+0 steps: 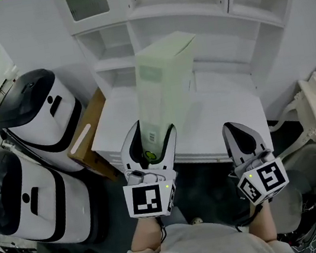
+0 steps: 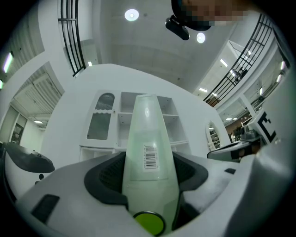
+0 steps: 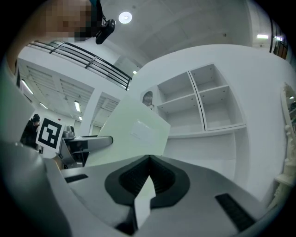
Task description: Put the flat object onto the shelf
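White shelving fills the far wall above a white counter. The left gripper is clamped on the near end of the pale green flat object. The object rises tilted over the counter, its far end in front of the middle shelves and resting on none. To its right, the right gripper has its jaws together, apparently holding nothing. Two white machines stand at the left.

Lower end of pale green flat box hidden in left gripper; barcode sticker too small to read; white shelf unit cropped at top edge.
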A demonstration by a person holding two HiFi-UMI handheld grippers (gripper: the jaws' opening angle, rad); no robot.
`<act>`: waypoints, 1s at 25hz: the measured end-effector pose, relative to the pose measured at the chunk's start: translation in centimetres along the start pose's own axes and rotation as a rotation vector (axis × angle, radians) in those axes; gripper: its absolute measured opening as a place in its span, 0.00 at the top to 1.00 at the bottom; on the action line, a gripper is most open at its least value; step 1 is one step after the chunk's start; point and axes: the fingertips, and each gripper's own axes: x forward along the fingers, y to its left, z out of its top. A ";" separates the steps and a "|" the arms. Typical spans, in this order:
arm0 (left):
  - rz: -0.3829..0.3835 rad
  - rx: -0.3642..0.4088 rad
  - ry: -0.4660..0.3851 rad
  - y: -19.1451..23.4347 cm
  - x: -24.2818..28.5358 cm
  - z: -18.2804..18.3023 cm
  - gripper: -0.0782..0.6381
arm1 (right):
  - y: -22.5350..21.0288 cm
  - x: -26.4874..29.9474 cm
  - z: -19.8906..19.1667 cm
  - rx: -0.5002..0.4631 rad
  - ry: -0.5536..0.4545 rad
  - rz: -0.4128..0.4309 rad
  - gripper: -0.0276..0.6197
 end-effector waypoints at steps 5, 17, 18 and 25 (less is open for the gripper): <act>-0.012 0.002 0.001 0.8 1.8 -0.1 0.48 | -0.8 2.0 0.1 0.007 -0.001 -0.001 0.94; -0.113 0.095 -0.033 4.0 8.1 0.6 0.48 | -2.2 8.2 0.9 0.005 -0.033 -0.058 0.94; -0.128 0.126 -0.037 4.2 8.6 0.9 0.48 | -2.4 8.6 1.0 0.007 -0.036 -0.067 0.94; -0.228 0.399 -0.045 5.0 12.2 2.2 0.49 | -3.7 10.5 1.0 0.017 -0.054 -0.131 0.94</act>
